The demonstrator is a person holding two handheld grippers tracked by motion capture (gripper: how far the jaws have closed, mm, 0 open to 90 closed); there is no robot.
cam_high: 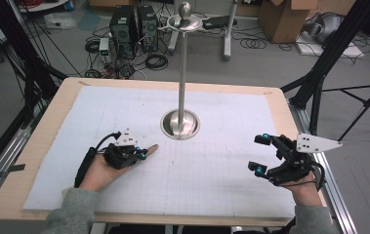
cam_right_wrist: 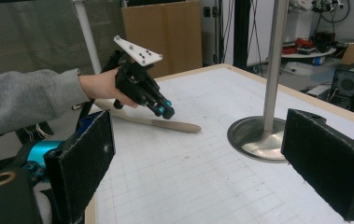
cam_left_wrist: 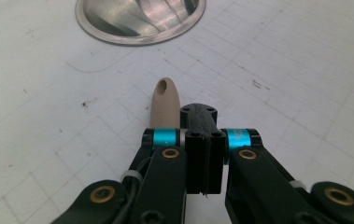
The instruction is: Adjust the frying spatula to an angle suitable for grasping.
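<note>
High view: the left gripper (cam_high: 141,155) sits at about eight o'clock on the wooden worktop (cam_high: 46,136), which is covered by a white gridded sheet (cam_high: 221,161). A slim beige wooden utensil handle (cam_high: 150,148) pokes out past its tips toward the polished steel stand with a round dished base and tall pole (cam_high: 180,123), which rises near the sheet's centre. The right gripper (cam_high: 261,155) hovers at four o'clock, jaws spread wide, holding nothing.

Left gripper view: the black jaws are pressed together, and the handle, with a small hanging hole near its end, lies on the sheet (cam_left_wrist: 48,116) just at eleven o'clock of the tips. Whether the jaws actually pinch the utensil farther back I cannot tell; here it seems to run beside and under them. The stand base (cam_left_wrist: 139,21) is at twelve o'clock, well apart.

Right gripper view: the utensil (cam_right_wrist: 165,123) lies flat on the sheet beneath the left gripper (cam_right_wrist: 163,109), its tip pointing toward the stand (cam_right_wrist: 263,135). The right gripper's pads (cam_right_wrist: 326,163) stand wide apart.

Judged from this, the work is at its start: the utensil is still down on the worktop, with lifting and probably hanging on the stand left.
</note>
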